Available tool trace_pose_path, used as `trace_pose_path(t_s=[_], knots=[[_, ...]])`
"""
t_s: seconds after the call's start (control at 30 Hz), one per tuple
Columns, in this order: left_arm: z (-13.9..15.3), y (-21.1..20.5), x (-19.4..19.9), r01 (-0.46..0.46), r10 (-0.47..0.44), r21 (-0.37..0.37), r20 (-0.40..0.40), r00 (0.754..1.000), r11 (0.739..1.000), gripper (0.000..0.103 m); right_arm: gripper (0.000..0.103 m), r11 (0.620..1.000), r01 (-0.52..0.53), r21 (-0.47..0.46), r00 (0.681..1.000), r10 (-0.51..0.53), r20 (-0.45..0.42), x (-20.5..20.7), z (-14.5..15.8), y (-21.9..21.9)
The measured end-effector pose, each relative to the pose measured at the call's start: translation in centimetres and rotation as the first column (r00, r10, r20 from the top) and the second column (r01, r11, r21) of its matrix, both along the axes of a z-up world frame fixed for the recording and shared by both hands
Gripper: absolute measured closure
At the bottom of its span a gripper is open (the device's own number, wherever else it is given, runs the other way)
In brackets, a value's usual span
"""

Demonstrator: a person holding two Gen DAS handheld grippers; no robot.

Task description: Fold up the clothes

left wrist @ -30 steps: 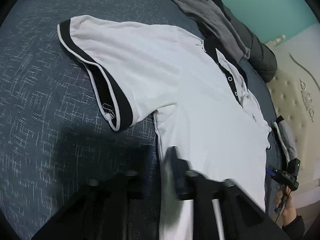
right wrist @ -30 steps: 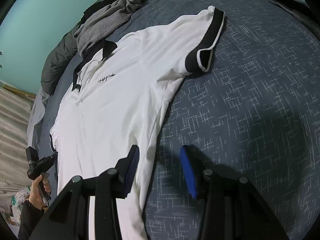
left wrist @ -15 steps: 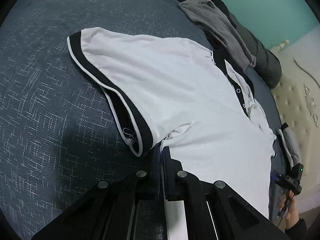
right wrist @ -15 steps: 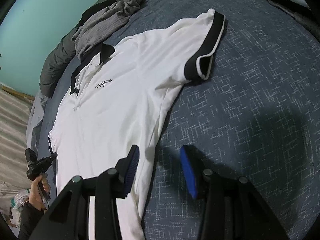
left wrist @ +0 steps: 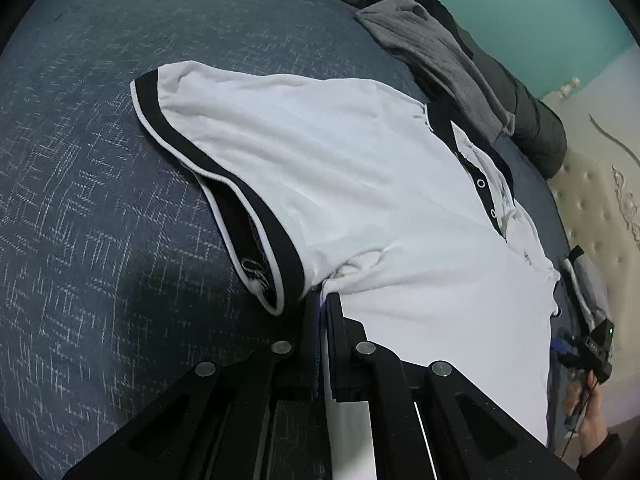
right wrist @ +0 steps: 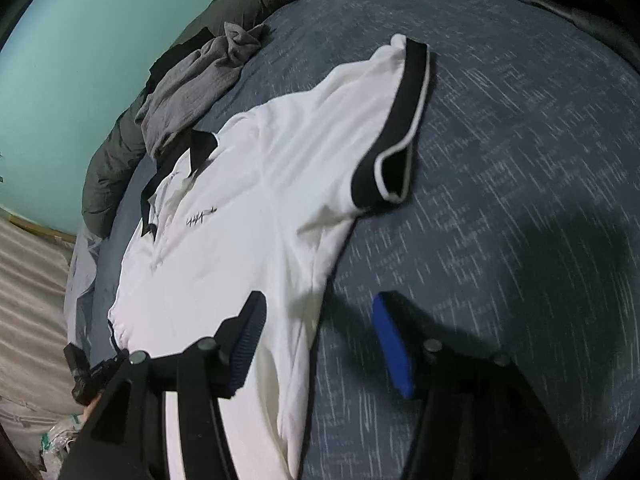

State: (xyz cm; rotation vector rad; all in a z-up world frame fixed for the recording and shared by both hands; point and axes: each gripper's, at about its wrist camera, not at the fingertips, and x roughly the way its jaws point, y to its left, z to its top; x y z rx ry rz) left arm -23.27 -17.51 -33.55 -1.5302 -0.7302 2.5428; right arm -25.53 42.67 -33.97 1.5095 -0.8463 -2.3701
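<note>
Polo shirt (left wrist: 360, 184) lies ahead of your left gripper (left wrist: 323, 300), pinched at the underarm seam for lifting — while your right gripper (right wrist: 320, 320), jaws just widening, straddles the shirt's other side edge unpinched, ready to match.

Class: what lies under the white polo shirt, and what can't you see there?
The white polo shirt lies spread on the blue patterned bedcover. The grey garment overlaps its collar. The bedcover beneath the shirt is hidden.
</note>
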Motion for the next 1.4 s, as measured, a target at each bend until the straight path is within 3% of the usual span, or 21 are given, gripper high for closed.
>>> trace_pose_path(t_s=[0.07, 0.13, 0.23, 0.27, 0.4, 0.73, 0.97, 1.03, 1.1, 1.4], knots=[[0.4, 0.2, 0.5, -0.008, 0.008, -0.018, -0.009, 1.0, 1.0, 0.092, 0.048, 1.0, 0.006, -0.01, 1.0, -0.006, -0.004, -0.6, -0.3, -0.2], [1.0, 0.3, 1.2, -0.032, 0.031, -0.037, -0.025, 0.999, 0.999, 0.087, 0.057, 0.999, 0.028, -0.032, 1.0, -0.028, 0.0, -1.1, -0.8, -0.1], [1.9, 0.7, 2.3, -0.057, 0.054, -0.052, -0.058, 0.997, 0.997, 0.086, 0.079, 0.997, 0.062, -0.046, 0.998, -0.063, -0.005, -1.7, -1.3, 0.3], [2.2, 0.9, 2.7, -0.062, 0.058, -0.055, -0.072, 0.996, 0.997, 0.086, 0.093, 0.997, 0.069, -0.043, 0.998, -0.069, -0.01, -1.9, -1.4, 0.4], [2.5, 2.2, 4.2, -0.058, 0.054, -0.033, -0.106, 0.993, 0.998, 0.086, 0.102, 0.996, 0.086, -0.007, 0.995, -0.086, -0.055, -2.1, -0.8, 0.8], [3.4, 5.6, 5.7, 0.011, -0.019, -0.062, -0.144, 0.989, 0.998, 0.086, 0.103, 0.989, 0.132, 0.061, 0.987, -0.126, -0.099, -3.3, 0.5, 2.7], [2.2, 7.4, 5.2, 0.06, -0.07, -0.088, -0.119, 0.99, 0.994, 0.086, 0.101, 0.995, 0.08, 0.056, 0.997, -0.078, -0.025, -2.6, -0.8, 2.0], [2.1, 7.8, 5.1, 0.069, -0.078, -0.083, -0.118, 0.99, 0.994, 0.086, 0.094, 0.994, 0.083, 0.065, 0.996, -0.082, -0.023, -1.3, -0.4, 1.8], [2.3, 8.1, 5.3, 0.077, -0.088, -0.086, -0.121, 0.989, 0.993, 0.086, 0.069, 0.994, 0.082, 0.07, 0.996, -0.08, -0.027, 0.1, 0.0, 1.5], [2.7, 9.5, 5.9, 0.091, -0.102, -0.092, -0.132, 0.986, 0.992, 0.086, 0.071, 0.99, -0.031, 0.141, 0.998, 0.037, -0.041, 4.2, 1.1, -3.0]])
